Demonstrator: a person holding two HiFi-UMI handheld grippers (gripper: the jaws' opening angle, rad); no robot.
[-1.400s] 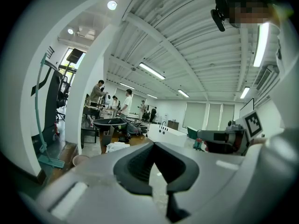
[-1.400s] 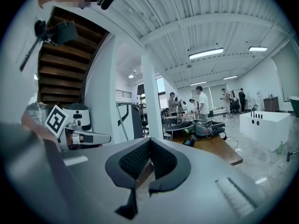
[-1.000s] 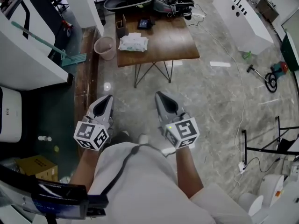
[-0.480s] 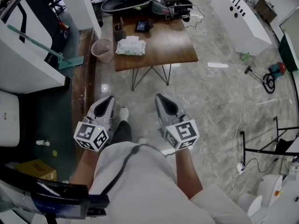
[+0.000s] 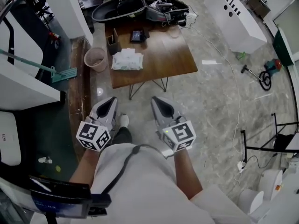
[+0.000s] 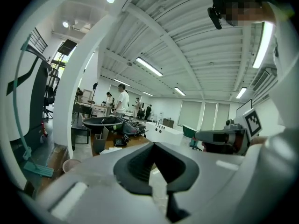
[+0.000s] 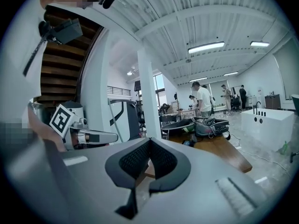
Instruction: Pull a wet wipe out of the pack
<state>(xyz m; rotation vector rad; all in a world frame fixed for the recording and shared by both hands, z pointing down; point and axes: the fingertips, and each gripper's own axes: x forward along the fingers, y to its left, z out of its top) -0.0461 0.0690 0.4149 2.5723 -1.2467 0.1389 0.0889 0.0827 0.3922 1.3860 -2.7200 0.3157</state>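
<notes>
Left gripper [image 5: 111,100] and right gripper [image 5: 154,99], fingers pressed together and empty, point toward the wet wipe pack [image 5: 127,59] at 12 o'clock, likely readying an approach.

Left gripper [image 5: 111,100]: is lying low in the head view, pointing toward 1 o'clock and close to level. Jaws are pressing together with nothing between them. Left marker cube [image 5: 93,135] is riding at its rear; left forearm [image 5: 85,166] is trailing back toward 7 o'clock.

Right gripper [image 5: 154,100]: is lying beside it, apart, pointing toward 11 o'clock. Jaws are meeting at the tips, empty. Right marker cube [image 5: 180,135] is sitting behind; right forearm [image 5: 188,171] is running back toward 5 o'clock.
</notes>
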